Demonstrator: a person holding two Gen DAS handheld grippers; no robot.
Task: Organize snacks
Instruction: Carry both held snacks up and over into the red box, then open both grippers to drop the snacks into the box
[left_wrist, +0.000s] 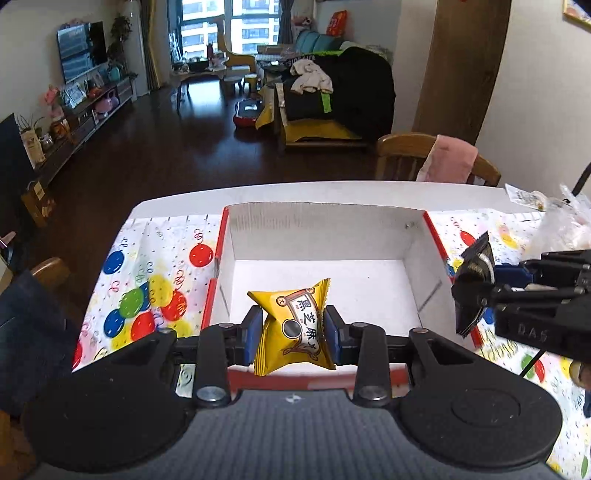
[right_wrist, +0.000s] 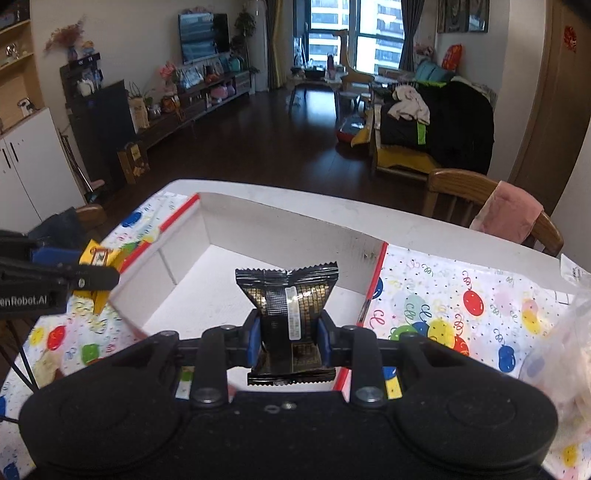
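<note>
A yellow snack packet (left_wrist: 293, 326) with black print sits squeezed between the blue pads of my left gripper (left_wrist: 294, 334), held over the near edge of a white open box (left_wrist: 317, 229) with red rims. My right gripper (right_wrist: 287, 338) is shut on a black and gold snack packet (right_wrist: 290, 306), also above that box (right_wrist: 280, 229). In the left wrist view the right gripper (left_wrist: 476, 291) comes in from the right with the black packet (left_wrist: 474, 280). In the right wrist view the left gripper (right_wrist: 92, 275) shows at the left with the yellow packet (right_wrist: 98, 258).
The box lies on a balloon-print cloth (left_wrist: 147, 280) covering a white table (left_wrist: 258, 192). A clear plastic bag (right_wrist: 565, 332) of snacks sits at the right. A wooden chair (right_wrist: 476, 199) with a pink cloth stands behind the table. Beyond is a living room floor.
</note>
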